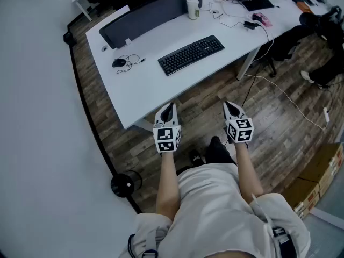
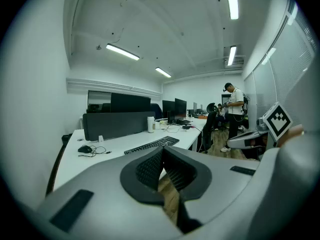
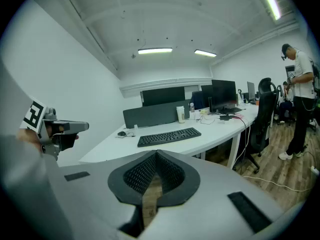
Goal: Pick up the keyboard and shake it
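A black keyboard [image 1: 191, 54] lies flat on the white desk [image 1: 140, 85], angled across its middle; it also shows as the keyboard [image 2: 151, 144] in the left gripper view and the keyboard [image 3: 169, 136] in the right gripper view. My left gripper [image 1: 168, 108] hovers over the wooden floor just short of the desk's near edge, jaws shut with nothing between them. My right gripper [image 1: 231, 107] is held beside it, to the right, also shut and empty. Both point toward the desk, well short of the keyboard.
A black mouse [image 1: 119, 63] with a coiled cable lies left of the keyboard. A dark divider panel [image 1: 153, 12], a white cup [image 1: 192, 8] and cables sit at the desk's far side. A person [image 3: 300, 104] stands at right. Cardboard boxes [image 1: 317, 181] and a floor cable lie right.
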Action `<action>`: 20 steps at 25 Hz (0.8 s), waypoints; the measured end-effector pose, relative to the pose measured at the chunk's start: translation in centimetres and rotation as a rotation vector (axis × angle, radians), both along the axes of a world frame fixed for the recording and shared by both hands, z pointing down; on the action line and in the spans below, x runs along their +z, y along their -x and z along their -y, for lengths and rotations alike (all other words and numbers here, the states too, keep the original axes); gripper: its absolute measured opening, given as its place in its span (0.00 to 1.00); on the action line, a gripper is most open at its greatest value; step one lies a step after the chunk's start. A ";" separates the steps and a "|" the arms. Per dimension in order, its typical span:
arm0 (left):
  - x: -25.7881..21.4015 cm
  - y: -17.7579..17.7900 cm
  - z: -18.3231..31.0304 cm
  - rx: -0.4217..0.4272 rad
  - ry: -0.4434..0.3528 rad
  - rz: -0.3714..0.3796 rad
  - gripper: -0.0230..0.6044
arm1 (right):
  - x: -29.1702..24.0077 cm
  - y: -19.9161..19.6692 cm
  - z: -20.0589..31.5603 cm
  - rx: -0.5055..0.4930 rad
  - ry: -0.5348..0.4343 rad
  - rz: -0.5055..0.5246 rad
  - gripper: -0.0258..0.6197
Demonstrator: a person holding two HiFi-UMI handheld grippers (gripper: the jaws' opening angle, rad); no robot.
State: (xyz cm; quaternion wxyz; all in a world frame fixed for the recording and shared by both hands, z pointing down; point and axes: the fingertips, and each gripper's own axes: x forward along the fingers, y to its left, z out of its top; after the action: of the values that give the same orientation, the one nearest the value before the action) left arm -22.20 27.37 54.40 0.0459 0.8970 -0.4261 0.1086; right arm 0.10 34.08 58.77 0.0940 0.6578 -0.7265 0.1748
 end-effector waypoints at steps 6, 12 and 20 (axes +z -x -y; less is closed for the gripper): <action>0.6 0.3 0.5 -0.005 0.010 0.000 0.06 | 0.7 -0.3 -0.4 0.024 0.018 -0.001 0.10; 1.6 -0.4 0.9 -0.004 0.039 0.001 0.06 | 1.8 -1.7 -0.4 0.071 0.040 0.024 0.10; 2.4 -0.7 5.2 -0.040 0.061 0.035 0.06 | 2.7 -3.2 4.0 0.083 0.045 0.075 0.10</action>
State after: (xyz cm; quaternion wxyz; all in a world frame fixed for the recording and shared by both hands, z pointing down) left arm -21.53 22.19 56.77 0.0677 0.8845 -0.4410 0.1362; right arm 3.26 30.10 61.50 0.0740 0.6780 -0.6976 0.2194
